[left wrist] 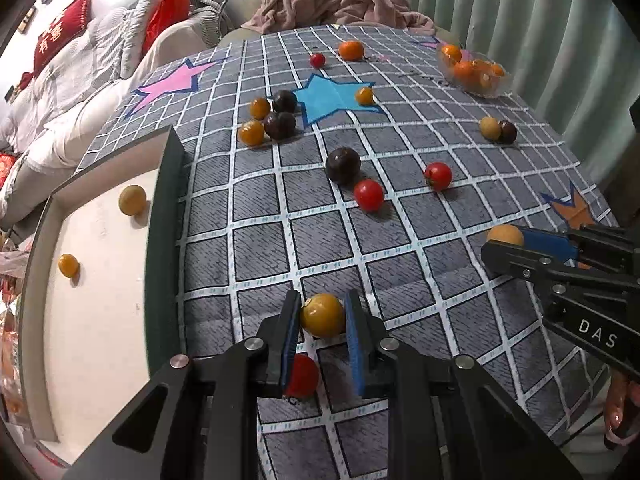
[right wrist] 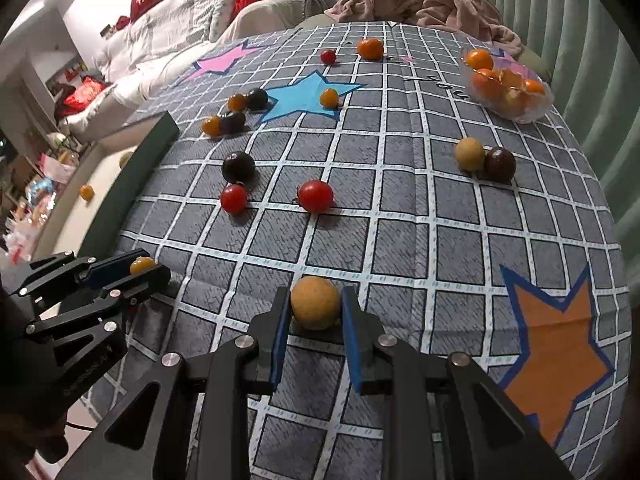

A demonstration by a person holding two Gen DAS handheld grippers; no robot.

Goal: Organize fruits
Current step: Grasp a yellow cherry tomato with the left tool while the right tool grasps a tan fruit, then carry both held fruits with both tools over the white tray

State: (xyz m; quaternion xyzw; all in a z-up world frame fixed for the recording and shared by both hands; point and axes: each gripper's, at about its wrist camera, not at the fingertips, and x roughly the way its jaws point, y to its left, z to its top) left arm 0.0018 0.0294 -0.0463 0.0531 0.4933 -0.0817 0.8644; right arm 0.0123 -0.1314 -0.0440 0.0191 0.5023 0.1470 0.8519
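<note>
Bedroom clutter and a white-quilted bed are sitting behind a grid-patterned tablecloth, where the left gripper is closing narrowly on a yellow cherry tomato and the right gripper is pinching a tan longan, both fruits near the front edge. Each squeeze should probably be staying gentle and centred as the fruit is lifting, the yellow one likely heading for the white tray at left. Loose on the cloth I am counting four red cherry tomatoes, four dark round fruits, three small yellow tomatoes, one tangerine and one more longan; two fruits are lying in the tray and several tangerines in the clear bowl.
</note>
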